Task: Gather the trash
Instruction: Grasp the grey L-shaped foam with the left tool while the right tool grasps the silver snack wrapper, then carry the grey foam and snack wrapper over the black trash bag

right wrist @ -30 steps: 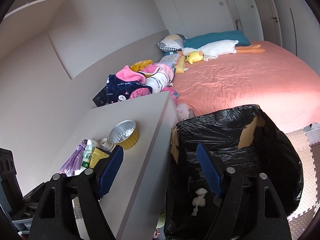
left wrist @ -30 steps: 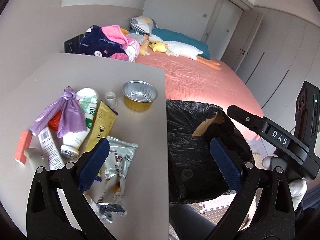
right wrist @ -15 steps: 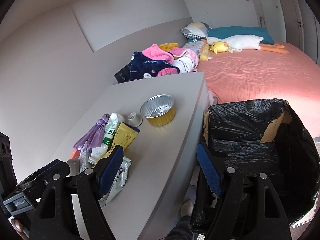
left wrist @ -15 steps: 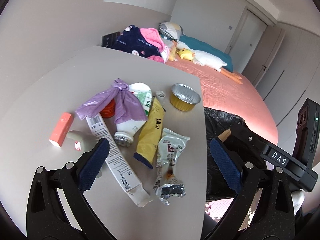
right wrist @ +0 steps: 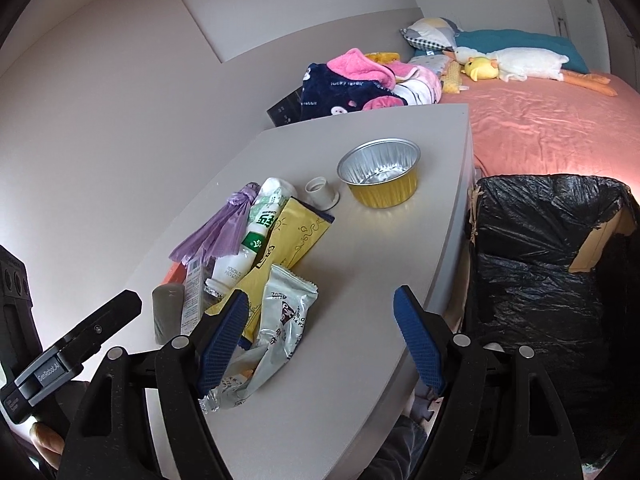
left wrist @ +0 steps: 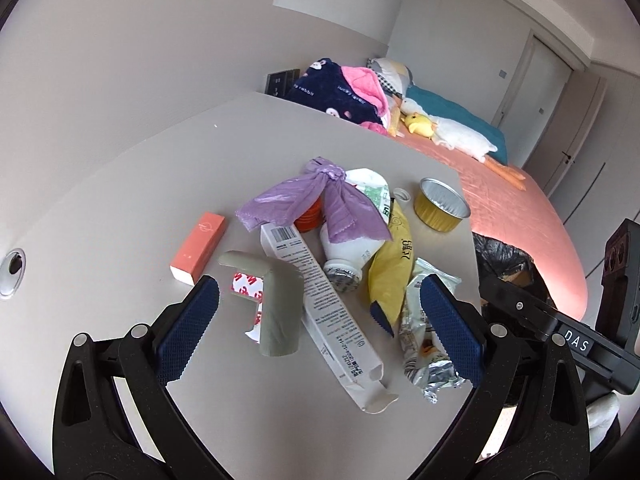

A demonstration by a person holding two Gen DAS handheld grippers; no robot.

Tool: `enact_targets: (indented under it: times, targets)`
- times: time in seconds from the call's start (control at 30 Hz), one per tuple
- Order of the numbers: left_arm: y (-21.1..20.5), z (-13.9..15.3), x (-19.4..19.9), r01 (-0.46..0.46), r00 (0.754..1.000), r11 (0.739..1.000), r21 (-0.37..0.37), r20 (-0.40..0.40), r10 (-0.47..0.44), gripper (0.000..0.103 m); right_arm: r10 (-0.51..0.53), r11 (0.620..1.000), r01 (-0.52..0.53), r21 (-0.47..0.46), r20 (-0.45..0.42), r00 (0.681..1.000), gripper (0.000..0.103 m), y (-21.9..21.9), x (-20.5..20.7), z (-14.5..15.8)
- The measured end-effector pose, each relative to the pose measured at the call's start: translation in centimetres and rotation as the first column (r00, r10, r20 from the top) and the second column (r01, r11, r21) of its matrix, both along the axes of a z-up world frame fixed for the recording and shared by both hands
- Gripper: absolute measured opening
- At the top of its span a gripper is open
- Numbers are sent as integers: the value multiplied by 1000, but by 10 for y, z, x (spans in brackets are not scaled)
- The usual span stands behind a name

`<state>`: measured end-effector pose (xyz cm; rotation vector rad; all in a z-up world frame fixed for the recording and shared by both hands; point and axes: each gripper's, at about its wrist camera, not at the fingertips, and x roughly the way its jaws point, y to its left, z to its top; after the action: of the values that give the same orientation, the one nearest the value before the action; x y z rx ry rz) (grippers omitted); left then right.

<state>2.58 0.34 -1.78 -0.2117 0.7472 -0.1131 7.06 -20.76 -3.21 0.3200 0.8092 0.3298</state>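
A heap of trash lies on the grey table (left wrist: pixel 120 208): a purple plastic bag (left wrist: pixel 316 204), a white bottle (left wrist: pixel 356 248), a yellow pouch (left wrist: pixel 394 264), a silver wrapper (left wrist: pixel 426 332), a long white carton (left wrist: pixel 324 308), a grey L-shaped piece (left wrist: pixel 276 304), an orange box (left wrist: pixel 199 247) and a foil cup (left wrist: pixel 440 205). My left gripper (left wrist: pixel 318 328) is open above the carton and grey piece. My right gripper (right wrist: pixel 320 340) is open at the table's near edge, over the silver wrapper (right wrist: pixel 280 320). A bin lined with a black bag (right wrist: pixel 548 264) stands right of the table.
A small white cap (right wrist: pixel 320 192) sits by the foil cup (right wrist: pixel 380 172). A bed with a pink sheet (right wrist: pixel 540 120), clothes and plush toys lies behind the table. A round cable hole (left wrist: pixel 12 272) is in the table at left.
Both grippers have swung left from over the black-lined bin to over the table. The trash heap now sits between the left gripper's fingers. Nothing has been picked up.
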Motion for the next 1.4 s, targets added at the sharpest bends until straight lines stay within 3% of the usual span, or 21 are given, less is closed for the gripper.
enact_targets:
  times: [0.37,0.5,0.57,0.73,0.83,0.93,1.13,1.27,1.4]
  targets:
    - [22,-21,13,-64,998,995,-71,-23,63,97,68,998,-68,-6,-38,997,69,18,17,-23]
    - [26,-28,20,-71,997,993,-97,-47,67,90,86,996,-85,16,-63,994,58,21,24,-29]
    - [27,-32,23,-73,996,992,-105,-62,67,81,93,996,-92,13,-63,994,53,24,26,-30]
    - [23,-39,29,-72,994,994,-80,-84,65,73,120,993,-119,25,-82,989,25,30,29,-34]
    - [23,-42,32,-73,993,994,-81,-97,65,67,134,990,-130,56,-81,988,20,29,26,-34]
    - [26,-47,34,-74,992,989,-129,-109,60,54,144,987,-138,83,-80,986,18,27,25,-33]
    - [30,-49,35,-71,994,982,-177,-99,54,46,147,984,-137,110,-85,986,18,23,21,-32]
    - [30,-42,30,-50,998,979,-200,-55,39,30,150,983,-142,114,-67,986,18,22,16,-28]
    - [26,-38,26,-30,999,979,-203,-39,22,29,149,983,-143,111,-44,988,17,20,11,-21]
